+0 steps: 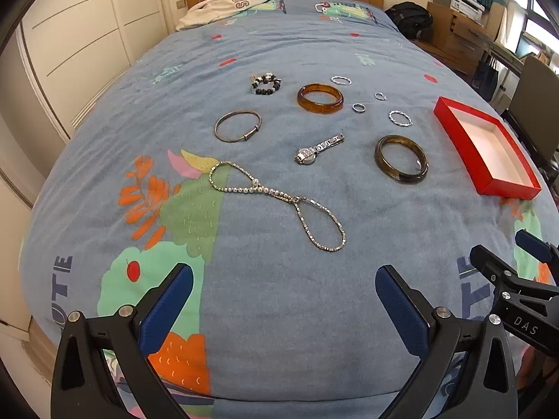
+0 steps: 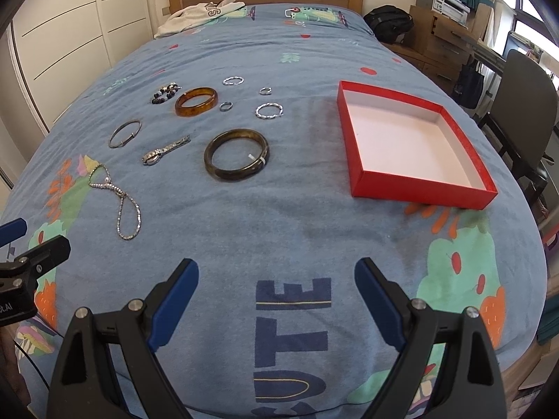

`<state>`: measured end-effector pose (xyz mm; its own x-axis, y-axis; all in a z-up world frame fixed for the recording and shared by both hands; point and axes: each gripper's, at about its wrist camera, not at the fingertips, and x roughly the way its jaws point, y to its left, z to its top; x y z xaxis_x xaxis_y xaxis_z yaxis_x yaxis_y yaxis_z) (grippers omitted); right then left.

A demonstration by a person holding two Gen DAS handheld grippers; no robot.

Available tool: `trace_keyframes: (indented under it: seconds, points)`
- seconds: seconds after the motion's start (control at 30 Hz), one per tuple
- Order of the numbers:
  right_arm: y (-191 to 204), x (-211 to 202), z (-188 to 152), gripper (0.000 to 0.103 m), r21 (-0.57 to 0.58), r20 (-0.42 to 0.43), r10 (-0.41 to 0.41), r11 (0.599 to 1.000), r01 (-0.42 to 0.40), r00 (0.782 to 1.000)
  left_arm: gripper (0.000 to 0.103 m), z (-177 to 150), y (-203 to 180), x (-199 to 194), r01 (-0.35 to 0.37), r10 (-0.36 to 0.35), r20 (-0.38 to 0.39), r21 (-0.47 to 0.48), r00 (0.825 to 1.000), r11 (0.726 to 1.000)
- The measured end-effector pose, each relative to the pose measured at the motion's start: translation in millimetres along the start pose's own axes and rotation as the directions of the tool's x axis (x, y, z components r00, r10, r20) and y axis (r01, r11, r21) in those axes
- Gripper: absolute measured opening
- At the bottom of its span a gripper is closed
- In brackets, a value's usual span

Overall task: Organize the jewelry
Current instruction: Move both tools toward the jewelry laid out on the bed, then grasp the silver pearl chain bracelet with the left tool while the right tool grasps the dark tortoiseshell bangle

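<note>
With both the left gripper [image 1: 283, 281] and right gripper [image 2: 276, 276] spread and empty, jewelry lay scattered beside the empty red box [image 2: 353, 139]; the dark bangle [image 2: 237, 154], nearest it, probably deserved a square rim pinch first.

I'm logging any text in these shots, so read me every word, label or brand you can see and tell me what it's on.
"CUTE": printed in navy on the blue bedspread; only "UTE" shows whole in the right wrist view.
"OTE": cut-off navy print on the bedspread, left wrist view.
"DAS": on the right hand-held gripper.
"S": on the white garment by the headboard; the rest is hidden.
Boxes on the dresser: labels too small to read.
</note>
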<state>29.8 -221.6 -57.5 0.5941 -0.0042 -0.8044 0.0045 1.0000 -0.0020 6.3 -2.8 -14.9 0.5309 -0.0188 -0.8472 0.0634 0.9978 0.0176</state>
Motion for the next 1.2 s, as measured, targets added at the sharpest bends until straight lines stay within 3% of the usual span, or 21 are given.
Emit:
trace_keyframes:
  seconds: [0.57,0.67,0.87,1.2]
  points:
    - [5,4,8,0.091,-0.032,-0.01,0.039,0.999,-0.039,0.999,0.102,-6,37,7,-0.009,0.008,-0.005,-0.054,1.0,0.998]
    - [5,5,10,0.091,-0.039,-0.014,0.041,0.998,-0.042,0.999,0.097,-8,46,7,-0.026,0.026,0.004,-0.068,1.0,0.997]
    - [9,8,13,0.091,-0.052,-0.021,0.048,0.997,-0.049,0.999,0.095,-11,64,11,-0.002,-0.001,-0.025,-0.109,1.0,0.994]
    - [18,10,25,0.091,-0.082,-0.012,0.068,0.994,-0.069,0.998,0.095,-8,84,18,-0.02,0.014,-0.039,-0.139,0.999,0.99]
